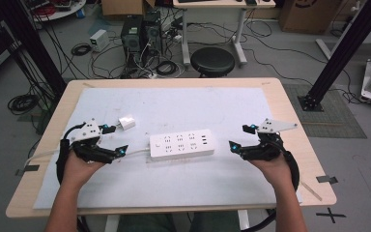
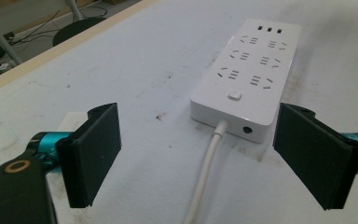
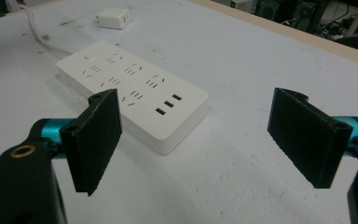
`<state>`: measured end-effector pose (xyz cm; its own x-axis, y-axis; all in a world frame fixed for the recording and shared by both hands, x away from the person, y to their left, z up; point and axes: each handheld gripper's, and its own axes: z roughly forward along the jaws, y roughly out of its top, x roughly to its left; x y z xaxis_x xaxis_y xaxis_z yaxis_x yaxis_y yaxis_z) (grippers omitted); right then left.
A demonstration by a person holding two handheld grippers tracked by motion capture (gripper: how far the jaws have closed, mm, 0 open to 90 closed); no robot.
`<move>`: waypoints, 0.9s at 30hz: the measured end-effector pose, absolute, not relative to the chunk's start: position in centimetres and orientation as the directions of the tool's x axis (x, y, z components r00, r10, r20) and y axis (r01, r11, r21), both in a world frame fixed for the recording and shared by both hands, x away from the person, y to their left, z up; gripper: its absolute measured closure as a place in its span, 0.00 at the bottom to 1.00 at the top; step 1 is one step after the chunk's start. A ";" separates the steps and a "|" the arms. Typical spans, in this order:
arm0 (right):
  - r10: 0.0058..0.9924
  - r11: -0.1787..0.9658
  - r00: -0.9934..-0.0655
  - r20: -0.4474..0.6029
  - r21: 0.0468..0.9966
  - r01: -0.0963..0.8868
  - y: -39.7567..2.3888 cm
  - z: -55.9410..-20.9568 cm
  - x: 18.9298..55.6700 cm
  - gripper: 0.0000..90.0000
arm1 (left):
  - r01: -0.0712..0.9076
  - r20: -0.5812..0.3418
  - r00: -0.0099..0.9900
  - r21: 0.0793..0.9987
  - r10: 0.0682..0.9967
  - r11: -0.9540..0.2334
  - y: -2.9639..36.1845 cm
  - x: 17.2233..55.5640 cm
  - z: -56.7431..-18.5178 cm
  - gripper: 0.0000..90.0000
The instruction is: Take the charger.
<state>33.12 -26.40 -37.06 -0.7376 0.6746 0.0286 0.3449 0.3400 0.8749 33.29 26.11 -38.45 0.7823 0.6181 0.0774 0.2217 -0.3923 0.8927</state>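
Power strip [image 1: 181, 144] lies flat on the counter [image 1: 280, 96] between the left tool [image 1: 111, 140] and right tool [image 1: 239, 137], both wide apart and empty, presumably staged for access from either end, with the white charger [image 1: 126, 122] just beyond the left tool.

cord [image 2: 205, 177]: cut off at bottom edge | charger [image 2: 70, 122]: mostly behind tool pad

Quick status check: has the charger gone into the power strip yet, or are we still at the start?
Still at the start. The charger lies loose on the table, apart from the power strip, whose sockets are empty. The left gripper and right gripper are open, flanking the strip, holding nothing.
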 end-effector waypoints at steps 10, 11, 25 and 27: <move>0.665 0.356 -0.747 0.021 0.870 0.341 -26.4 -37.0 33.0 0.20 | 0.229 0.067 0.763 0.902 0.643 -0.366 27.0 35.1 -37.8 0.17; 0.663 0.361 -0.748 0.017 0.869 0.339 -26.4 -37.0 33.1 0.20 | 0.231 0.073 0.760 0.898 0.645 -0.374 27.1 35.6 -37.7 0.17; 0.650 0.386 -0.759 0.017 0.853 0.350 -25.6 -38.4 32.4 0.20 | 0.356 0.038 0.745 0.821 0.666 -0.446 27.5 44.5 -39.6 0.17; 0.649 0.389 -0.760 0.018 0.851 0.353 -25.6 -38.5 32.4 0.20 | 0.366 0.023 0.736 0.827 0.676 -0.427 27.5 45.4 -40.6 0.17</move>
